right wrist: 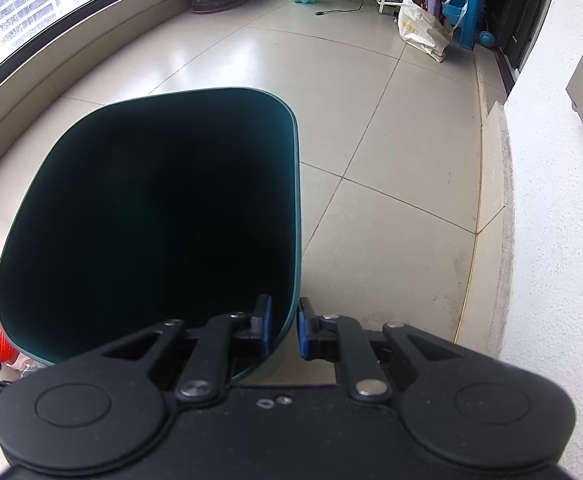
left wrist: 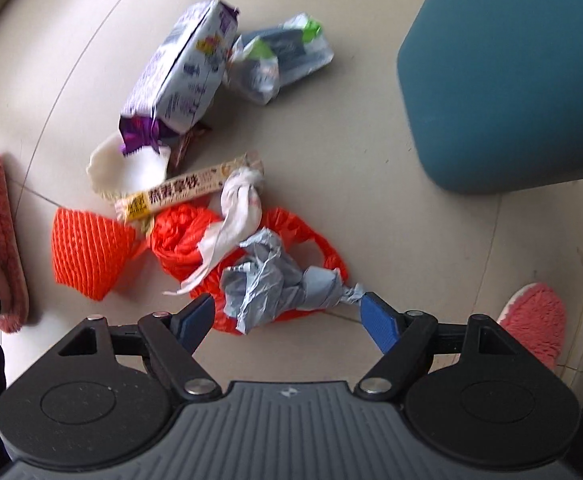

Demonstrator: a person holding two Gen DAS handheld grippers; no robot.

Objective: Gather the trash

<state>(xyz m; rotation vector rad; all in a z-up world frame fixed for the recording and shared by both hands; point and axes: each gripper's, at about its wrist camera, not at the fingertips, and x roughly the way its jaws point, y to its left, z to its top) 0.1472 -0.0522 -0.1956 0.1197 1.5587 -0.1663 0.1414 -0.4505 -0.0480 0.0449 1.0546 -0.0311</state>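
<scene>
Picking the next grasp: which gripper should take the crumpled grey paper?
Left. The left gripper is open right over the grey paper; the right gripper is shut on the bin rim.

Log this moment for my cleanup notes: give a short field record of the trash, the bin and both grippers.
trash: crumpled blue-grey paper on an orange bag, orange net, white tissue, purple carton, all on the floor
bin: teal bin, inside too dark to see
left gripper: jaws open, straddling the paper
right gripper: shut on the bin's rim
</scene>
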